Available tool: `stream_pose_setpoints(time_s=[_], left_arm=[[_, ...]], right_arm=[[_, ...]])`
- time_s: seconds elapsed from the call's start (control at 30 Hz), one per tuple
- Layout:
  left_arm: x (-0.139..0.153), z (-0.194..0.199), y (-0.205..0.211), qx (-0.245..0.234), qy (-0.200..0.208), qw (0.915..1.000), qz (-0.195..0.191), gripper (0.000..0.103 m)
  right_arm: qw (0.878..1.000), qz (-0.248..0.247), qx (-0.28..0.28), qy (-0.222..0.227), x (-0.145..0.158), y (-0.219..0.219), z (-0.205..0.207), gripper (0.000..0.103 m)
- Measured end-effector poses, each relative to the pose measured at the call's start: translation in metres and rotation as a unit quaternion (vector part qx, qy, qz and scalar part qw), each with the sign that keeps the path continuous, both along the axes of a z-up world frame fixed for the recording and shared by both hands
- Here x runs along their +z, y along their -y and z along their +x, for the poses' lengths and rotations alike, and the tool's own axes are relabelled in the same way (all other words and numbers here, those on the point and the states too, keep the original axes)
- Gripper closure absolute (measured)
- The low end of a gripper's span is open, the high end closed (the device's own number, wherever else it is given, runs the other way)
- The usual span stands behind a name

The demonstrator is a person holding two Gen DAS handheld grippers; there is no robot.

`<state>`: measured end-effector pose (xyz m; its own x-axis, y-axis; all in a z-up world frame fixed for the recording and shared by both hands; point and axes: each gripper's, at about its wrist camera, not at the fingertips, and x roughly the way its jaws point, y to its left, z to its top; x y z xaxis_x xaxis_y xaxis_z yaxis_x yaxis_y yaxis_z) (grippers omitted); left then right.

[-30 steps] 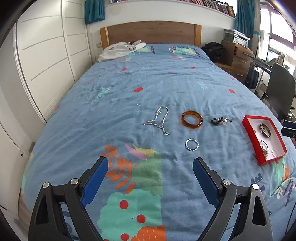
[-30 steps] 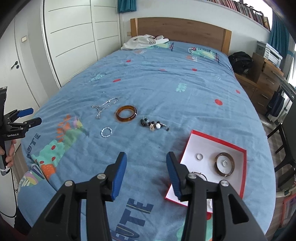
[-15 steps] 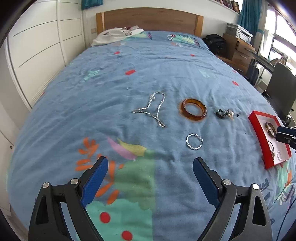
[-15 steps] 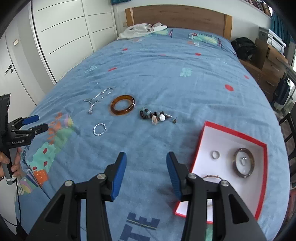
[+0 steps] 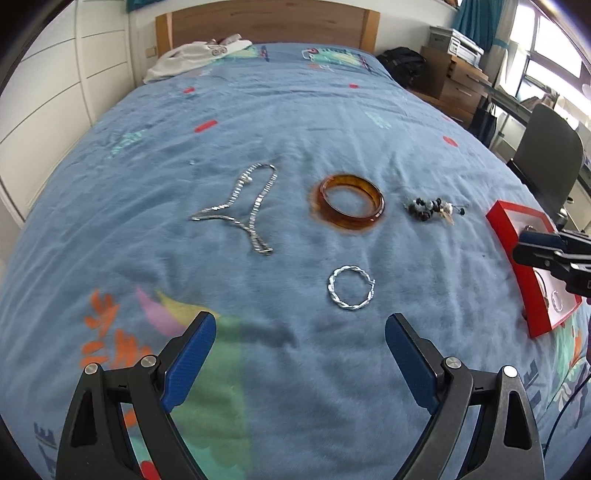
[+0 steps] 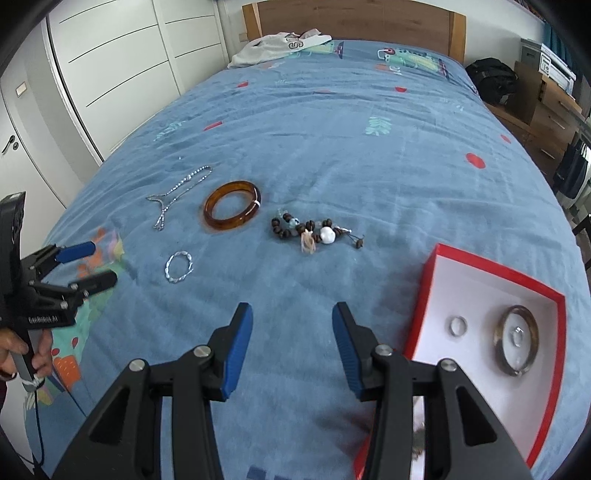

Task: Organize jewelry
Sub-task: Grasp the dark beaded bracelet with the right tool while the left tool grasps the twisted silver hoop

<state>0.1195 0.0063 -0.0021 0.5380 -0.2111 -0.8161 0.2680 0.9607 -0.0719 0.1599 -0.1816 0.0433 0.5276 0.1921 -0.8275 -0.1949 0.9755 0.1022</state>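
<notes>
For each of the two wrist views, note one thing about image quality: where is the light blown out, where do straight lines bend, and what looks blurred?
Left wrist view: the window is blown out white, the headboard bows from fisheye distortion, and the amber bangle is sharp. Right wrist view: wardrobe doors curve, and the red box and the ring inside it look slightly smeared.

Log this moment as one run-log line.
left tool: open, empty, near twisted silver ring | right tool: open, empty | amber bangle, silver chain, bead bracelet: on bedspread | red box: rings inside
</notes>
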Motion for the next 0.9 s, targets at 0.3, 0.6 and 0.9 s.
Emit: stream_pose_setpoints(time_s=[0.3,0.6,0.9], left_arm=[[-0.026,0.020,0.024,-0.010,-0.021,0.9997,0.002,0.011],[-0.044,0.032,0.030,-0.002,-0.036,0.9993,0.003,0.011],[-0.051,0.035,0.029,0.003,-0.040,0.9992,0.001,0.011]], right_arm=[[1.000,0.000,0.013,-0.001,-0.018,-0.005,0.048,0.060],[1.000,-0.005,0.025,-0.008,-0.034,0.001,0.090,0.060],[0.999,0.006,0.041,-0.008,-0.047,-0.008,0.105,0.059]])
